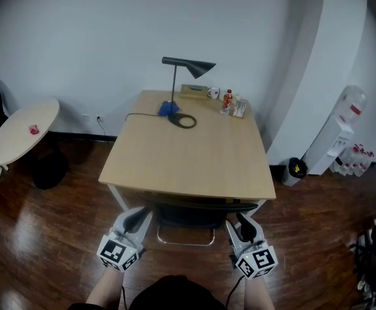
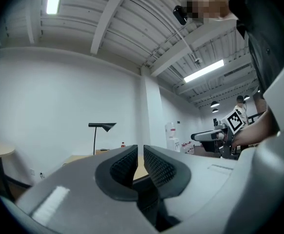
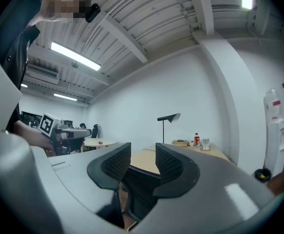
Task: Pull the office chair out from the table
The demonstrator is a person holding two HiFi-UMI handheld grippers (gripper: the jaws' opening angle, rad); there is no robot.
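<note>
Office chair [image 1: 187,221] sits tucked under the table [image 1: 188,163] at its near edge, backrest between the grippers. Left gripper [image 1: 135,220] jaws are together, pinching nothing. Right gripper [image 1: 243,223] jaws are apart, unclamped. Best bet: clamp both backrest sides evenly, then pull straight toward the near side.

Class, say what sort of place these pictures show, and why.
Probably an office: a light wooden desk with a black desk lamp, a black office chair tucked under it, and a white water dispenser.

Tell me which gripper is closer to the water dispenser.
Right. The right gripper is lower left of the water dispenser; the left gripper is farther left, beyond the chair.
</note>
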